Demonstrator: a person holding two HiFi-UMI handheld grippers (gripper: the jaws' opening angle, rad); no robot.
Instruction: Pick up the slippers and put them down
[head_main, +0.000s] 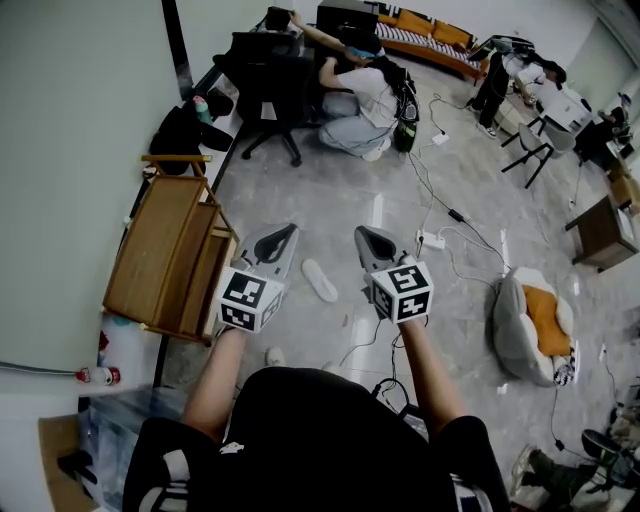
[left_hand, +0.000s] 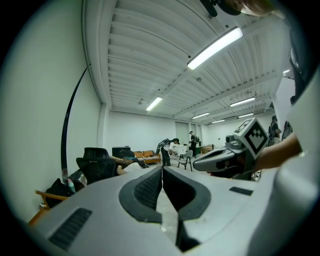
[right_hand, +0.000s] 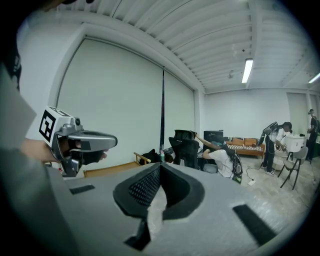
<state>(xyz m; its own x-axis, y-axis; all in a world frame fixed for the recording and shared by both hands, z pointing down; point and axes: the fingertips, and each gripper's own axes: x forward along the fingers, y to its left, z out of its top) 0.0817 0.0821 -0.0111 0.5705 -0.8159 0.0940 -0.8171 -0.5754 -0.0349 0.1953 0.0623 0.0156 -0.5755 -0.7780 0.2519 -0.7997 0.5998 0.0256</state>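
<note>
A white slipper (head_main: 320, 280) lies on the grey floor, below and between my two grippers in the head view. A second small white thing (head_main: 274, 356) shows near my body; I cannot tell whether it is the other slipper. My left gripper (head_main: 291, 229) is held level above the floor, its jaws shut with nothing between them (left_hand: 162, 169). My right gripper (head_main: 360, 231) is beside it, tilted slightly down, also shut and empty (right_hand: 160, 165). Neither gripper touches the slipper.
A wooden chair (head_main: 170, 255) stands at the left by the wall. A grey seat with an orange cushion (head_main: 535, 320) sits at the right. Cables and a power strip (head_main: 432, 240) run over the floor ahead. A person (head_main: 355, 100) crouches beside a black office chair (head_main: 270, 90).
</note>
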